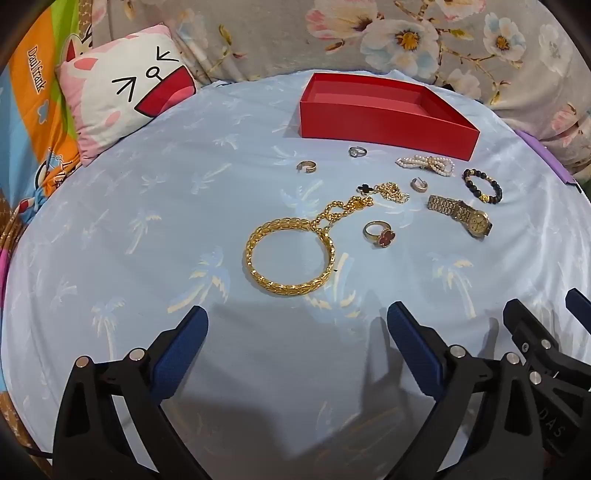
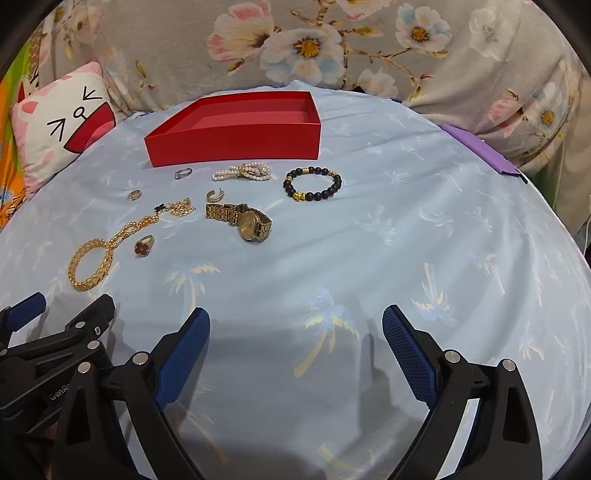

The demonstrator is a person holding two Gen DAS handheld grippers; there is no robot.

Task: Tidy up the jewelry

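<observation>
Jewelry lies spread on a pale blue palm-print cloth (image 1: pixel 147 258) in front of an empty red box (image 1: pixel 384 114) (image 2: pixel 236 129). Nearest me is a gold bangle (image 1: pixel 290 256) (image 2: pixel 90 264) with a gold chain (image 1: pixel 347 208) beside it. Around them lie a red clover ring (image 1: pixel 380 234) (image 2: pixel 143 246), a gold watch (image 1: pixel 461 214) (image 2: pixel 243 219), a black bead bracelet (image 1: pixel 482 185) (image 2: pixel 312 183), a pearl piece (image 1: pixel 424 164) (image 2: pixel 243 172) and small rings. My left gripper (image 1: pixel 297 317) and right gripper (image 2: pixel 295 319) hover open side by side, short of the jewelry, holding nothing.
A cartoon cat pillow (image 1: pixel 125 99) (image 2: pixel 55 122) sits at the back left. A floral blanket (image 1: pixel 369 33) bunches behind the box. A purple edge (image 2: pixel 480 151) shows at the right rim of the cloth.
</observation>
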